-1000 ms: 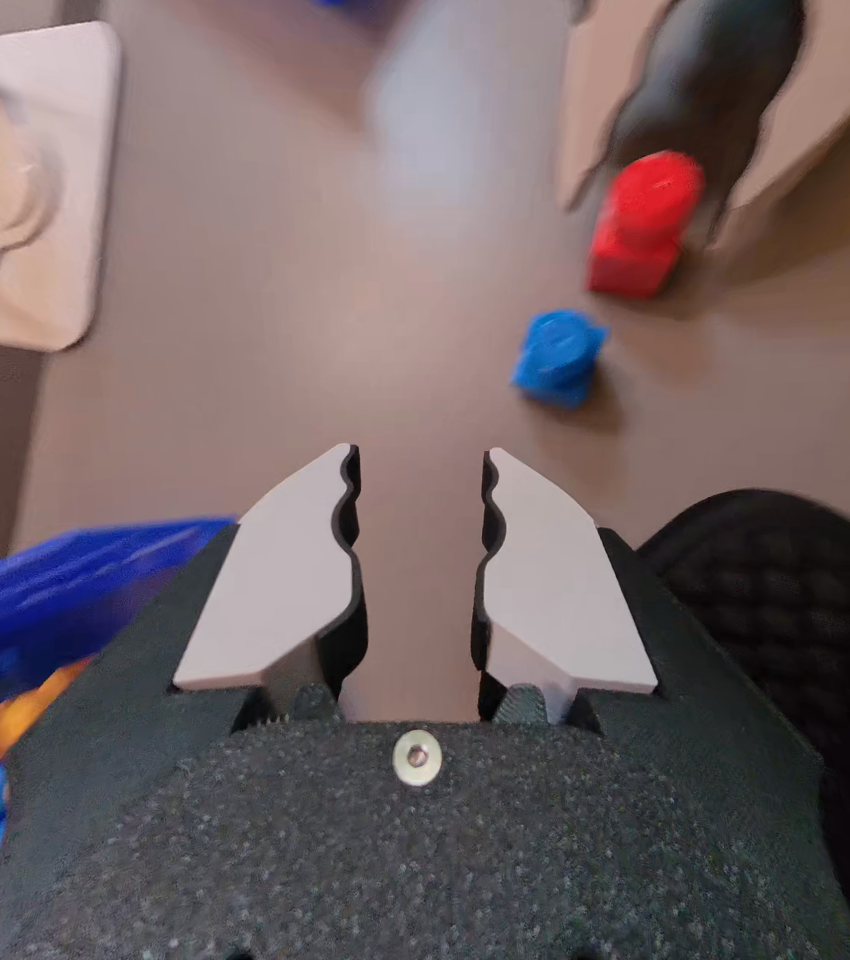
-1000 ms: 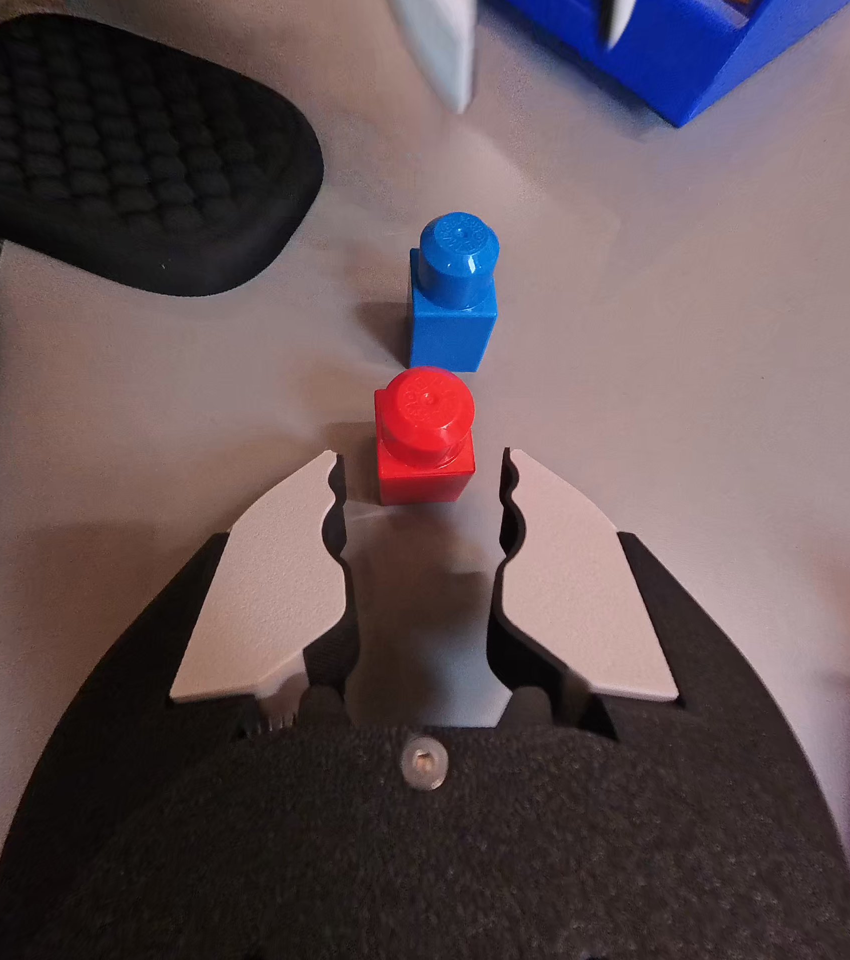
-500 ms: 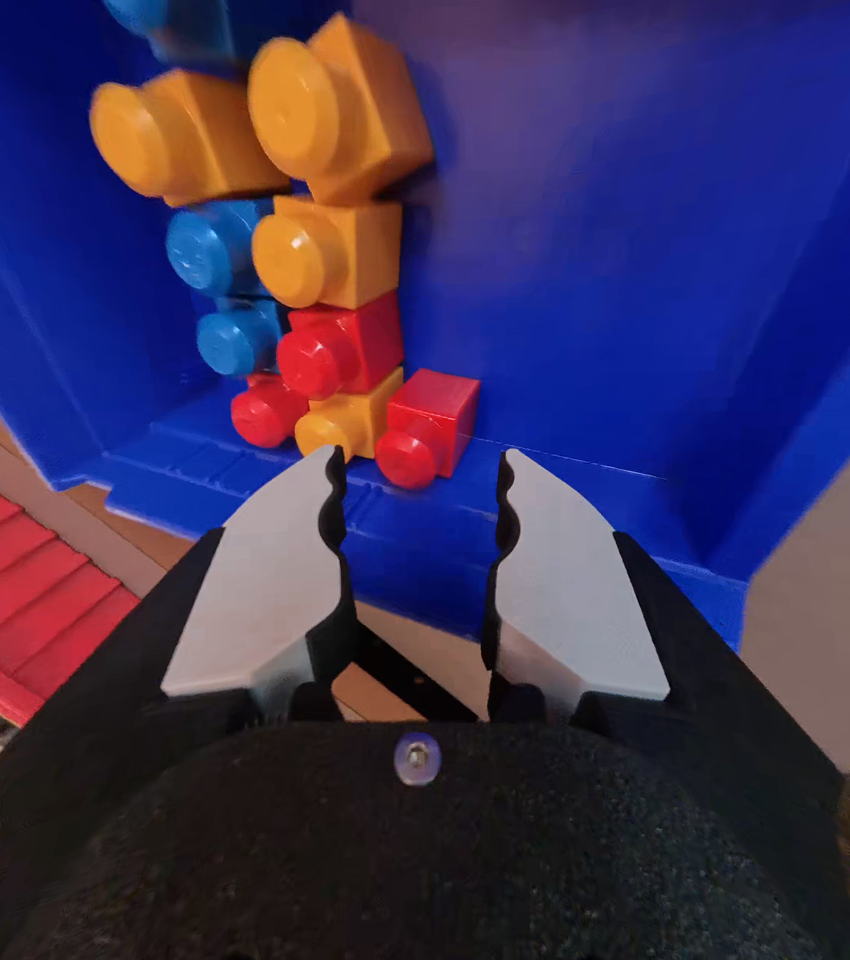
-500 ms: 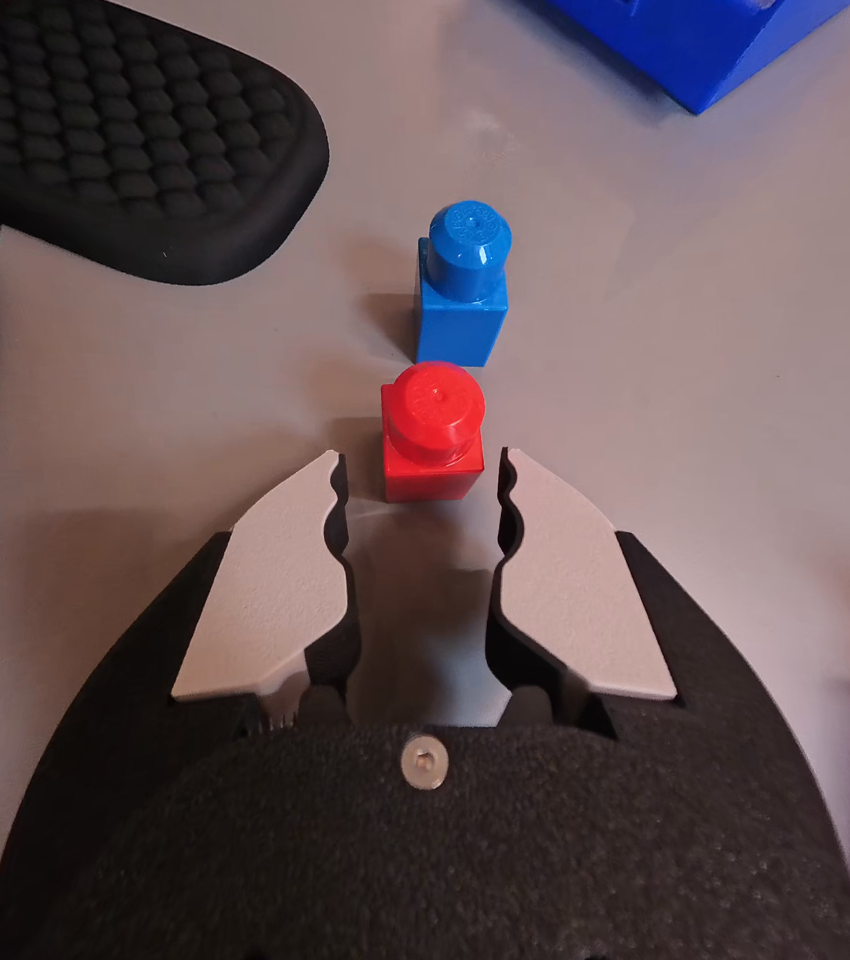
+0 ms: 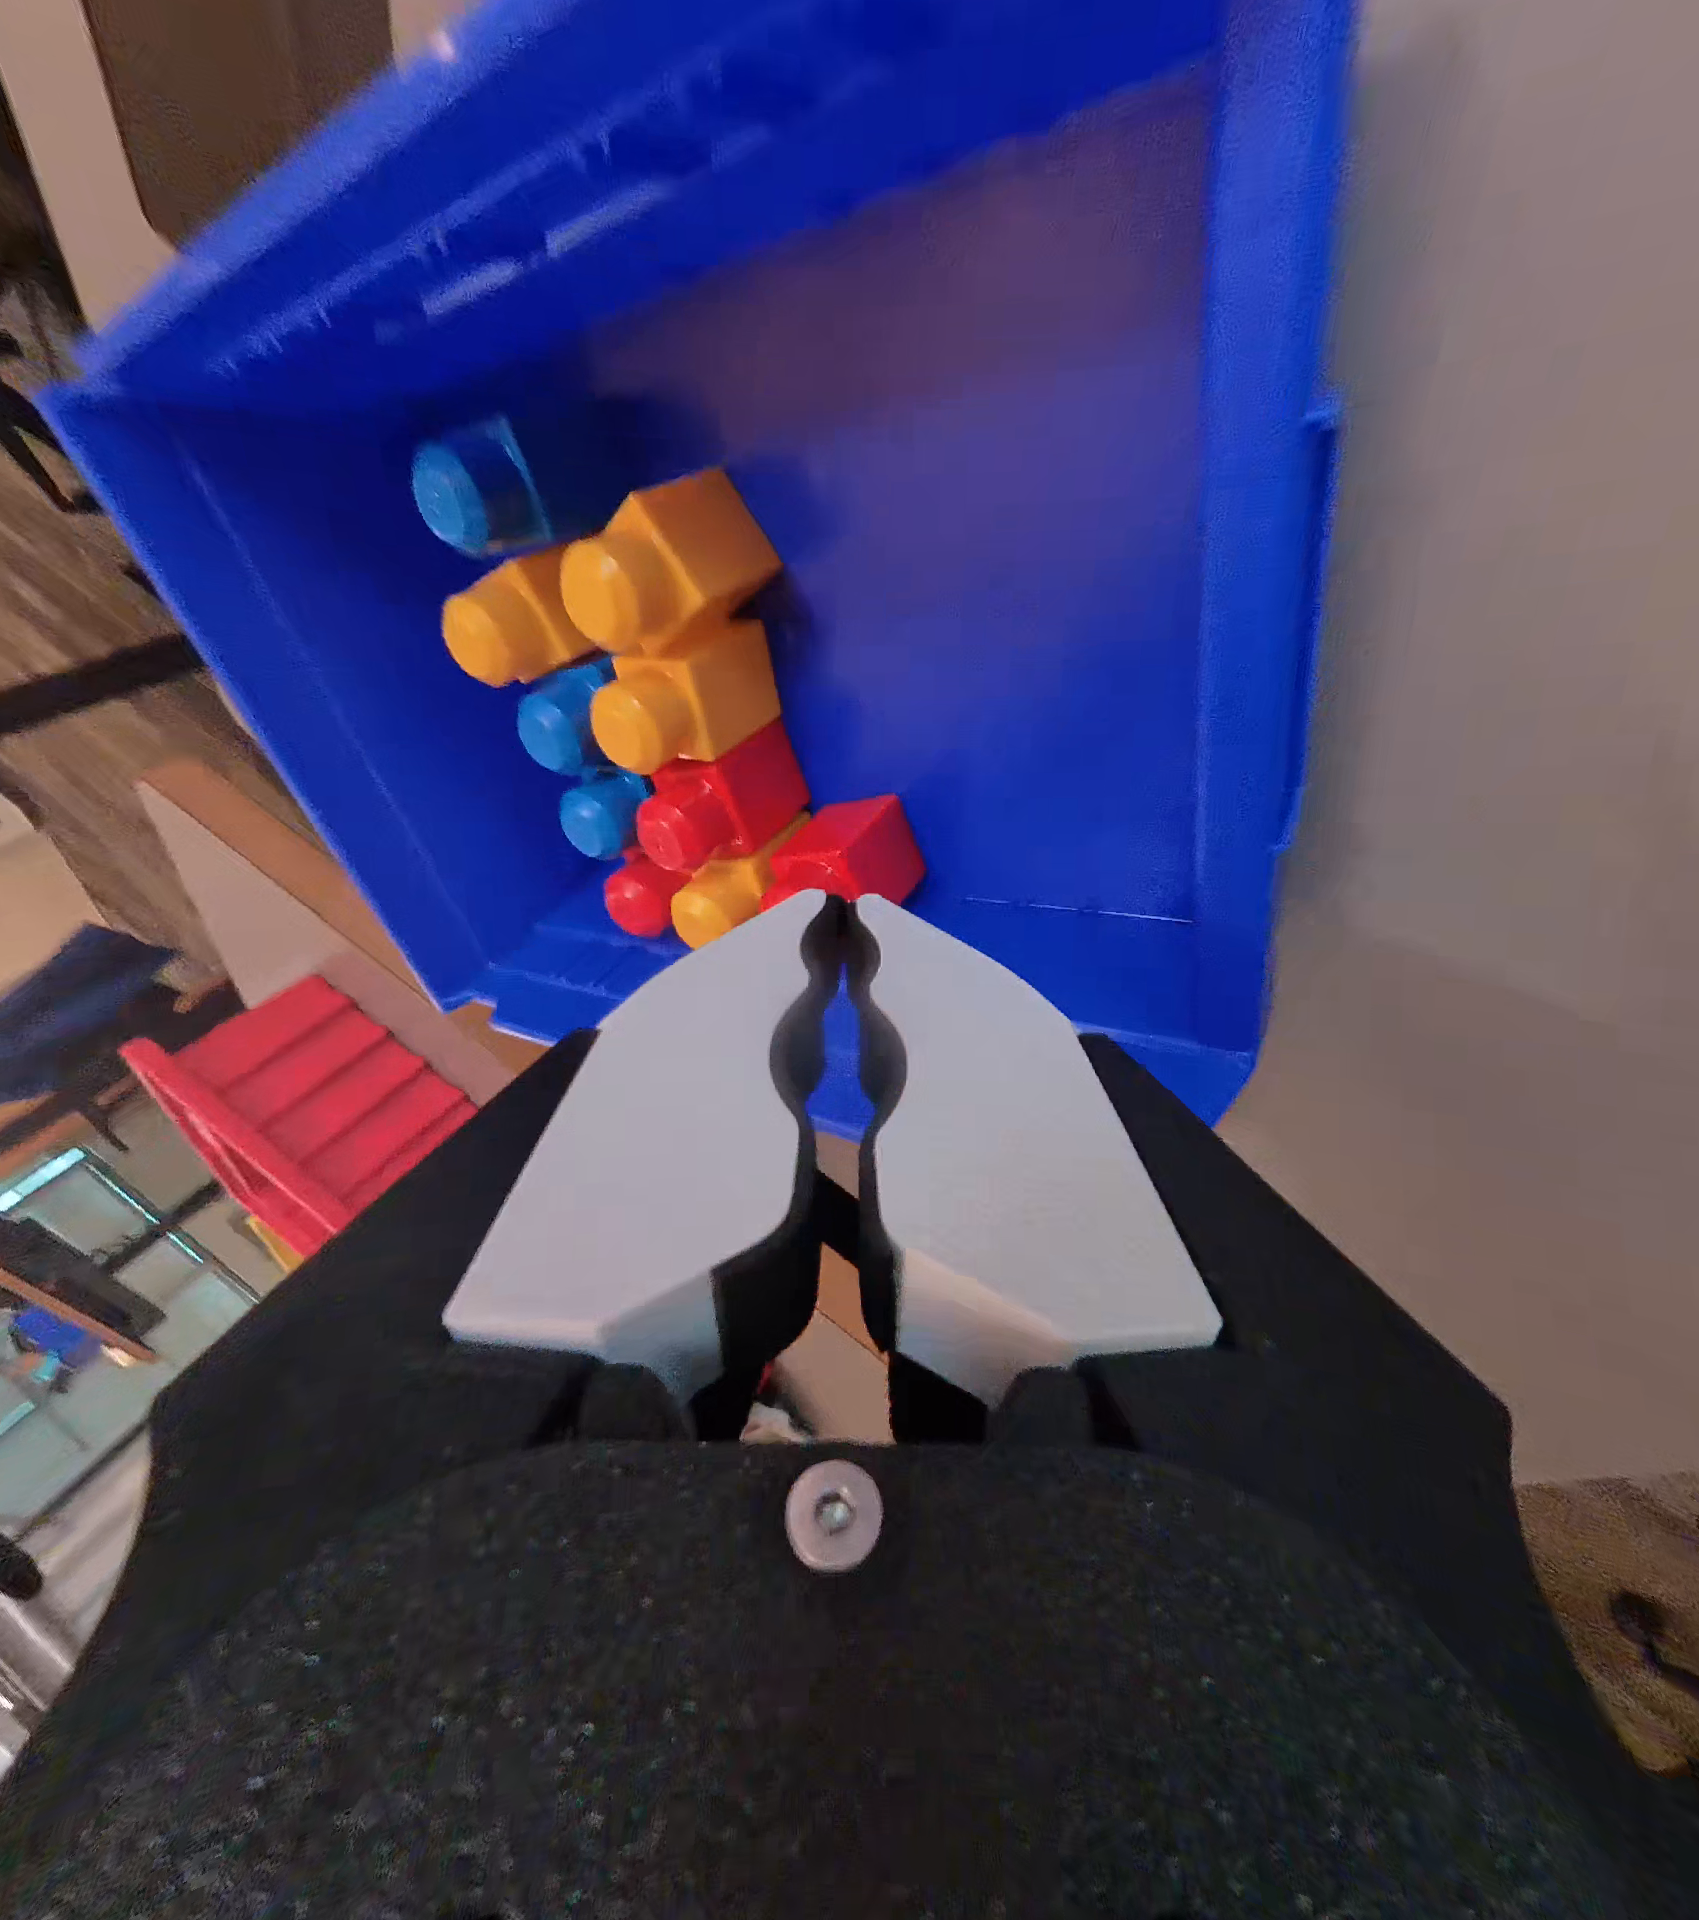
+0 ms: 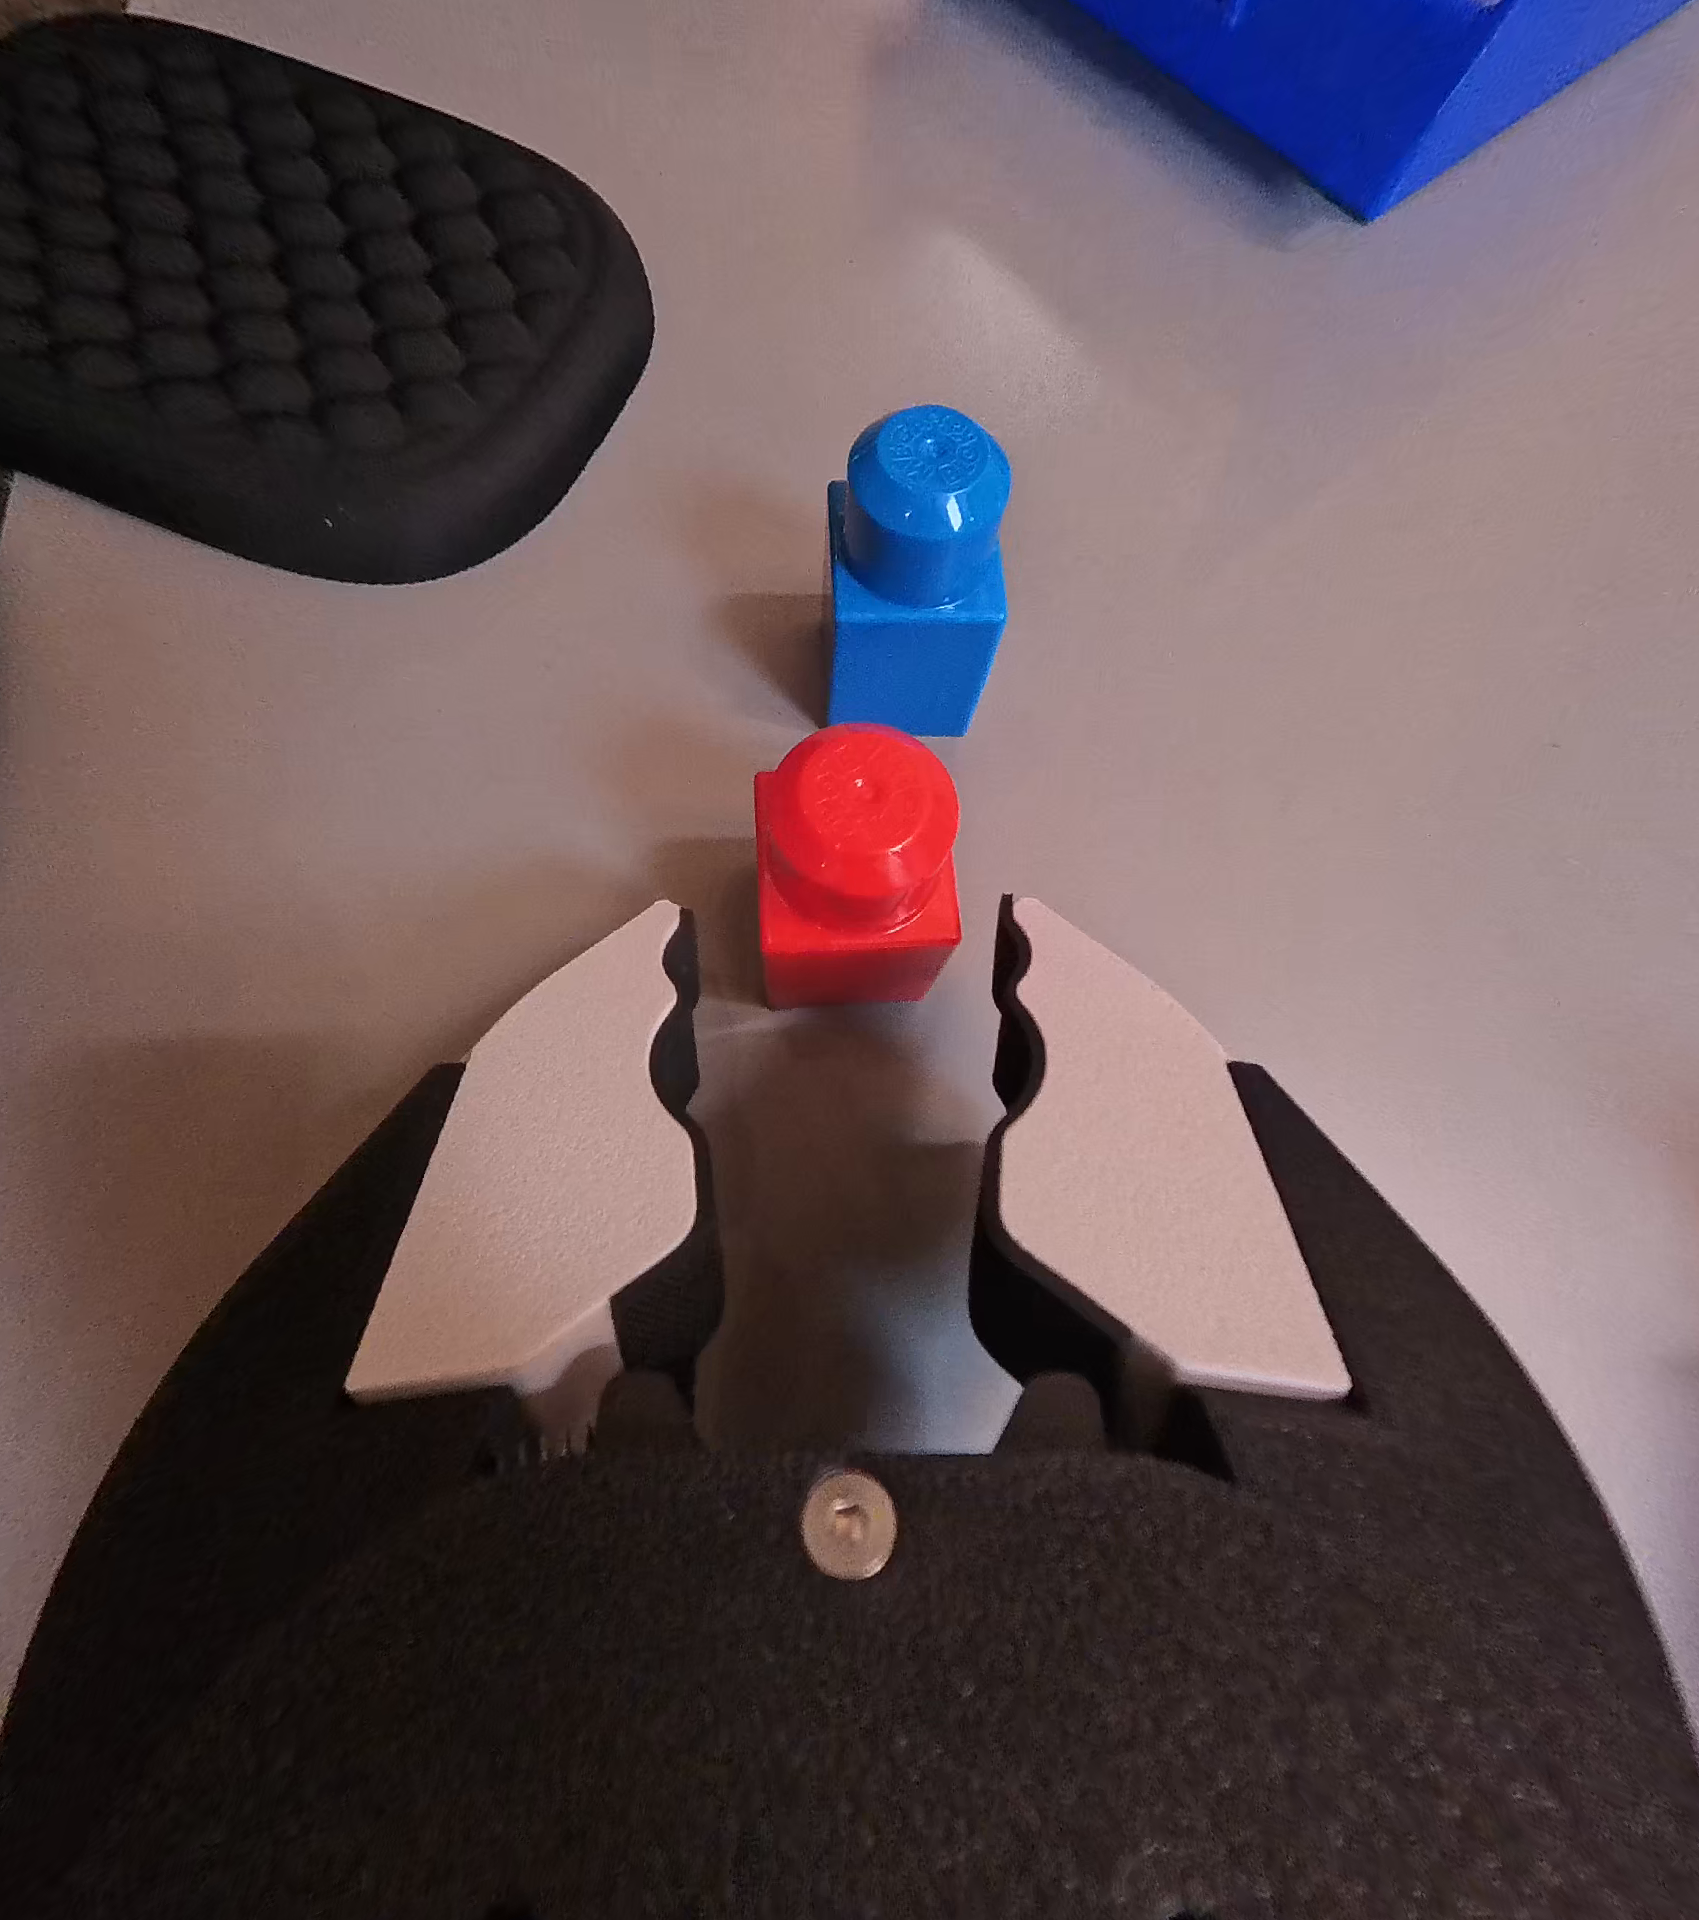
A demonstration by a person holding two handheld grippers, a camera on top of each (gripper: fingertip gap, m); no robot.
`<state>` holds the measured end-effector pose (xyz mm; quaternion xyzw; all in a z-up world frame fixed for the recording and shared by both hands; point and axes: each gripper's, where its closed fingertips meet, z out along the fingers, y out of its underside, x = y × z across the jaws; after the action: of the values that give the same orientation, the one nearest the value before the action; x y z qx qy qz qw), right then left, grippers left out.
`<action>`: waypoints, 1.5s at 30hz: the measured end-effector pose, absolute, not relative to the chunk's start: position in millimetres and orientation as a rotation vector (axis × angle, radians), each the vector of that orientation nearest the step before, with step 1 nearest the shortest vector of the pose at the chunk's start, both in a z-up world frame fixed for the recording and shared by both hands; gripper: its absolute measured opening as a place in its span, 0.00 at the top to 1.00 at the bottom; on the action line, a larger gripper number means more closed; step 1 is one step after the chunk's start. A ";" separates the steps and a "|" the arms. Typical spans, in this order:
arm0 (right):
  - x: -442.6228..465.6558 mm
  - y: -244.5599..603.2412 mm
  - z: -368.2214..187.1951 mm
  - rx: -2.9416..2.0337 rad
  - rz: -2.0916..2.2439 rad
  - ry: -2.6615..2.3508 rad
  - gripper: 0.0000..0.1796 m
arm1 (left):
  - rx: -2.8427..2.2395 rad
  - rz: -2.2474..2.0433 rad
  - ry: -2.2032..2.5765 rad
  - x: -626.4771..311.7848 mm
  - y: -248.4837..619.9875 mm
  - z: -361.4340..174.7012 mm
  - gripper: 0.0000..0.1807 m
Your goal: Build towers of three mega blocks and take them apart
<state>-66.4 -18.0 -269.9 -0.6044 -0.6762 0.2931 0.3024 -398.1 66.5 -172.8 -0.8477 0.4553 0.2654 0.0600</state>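
In the right wrist view a red block [image 6: 855,883] stands upright on the grey table, and a blue block [image 6: 912,592] stands just beyond it. My right gripper [image 6: 843,910] is open, with the red block's base just ahead of its fingertips, untouched. In the left wrist view my left gripper [image 5: 832,912] is shut with nothing visible between its jaws. Its tips point into a blue bin [image 5: 1032,520] holding several orange, red and blue blocks. A red block [image 5: 855,847] lies on its side right behind the tips; I cannot tell whether they touch.
A black textured pad [image 6: 232,301] lies at the table's far left. A corner of the blue bin [image 6: 1344,94] shows at the top right of the right wrist view. Beyond the table edge the left wrist view shows a red slatted object [image 5: 325,1091]. The tips of one gripper are about 35 cm away from the tips of the other.
My left gripper swung from the table to the blue bin, then shut its jaws and drew back a little. My right gripper has stayed open at the red block.
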 end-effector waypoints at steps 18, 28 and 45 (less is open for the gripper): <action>-65.6 -18.0 -269.5 -1.601 0.776 -1.792 0.70 | -2.956 0.783 1.149 -494.3 76.3 -256.3 0.78; -67.1 -18.1 -268.0 -1.610 0.816 -1.775 0.69 | -2.525 0.577 1.457 -357.3 54.9 -167.7 0.83; -70.4 -17.1 -267.2 -1.594 0.768 -1.751 0.70 | -2.114 -0.051 1.754 -166.7 1.8 -241.6 0.73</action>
<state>-70.4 -17.1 -267.2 -0.6067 -0.6663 0.2923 0.3203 -166.7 1.8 -241.6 -0.7546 0.6260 -0.0184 0.1959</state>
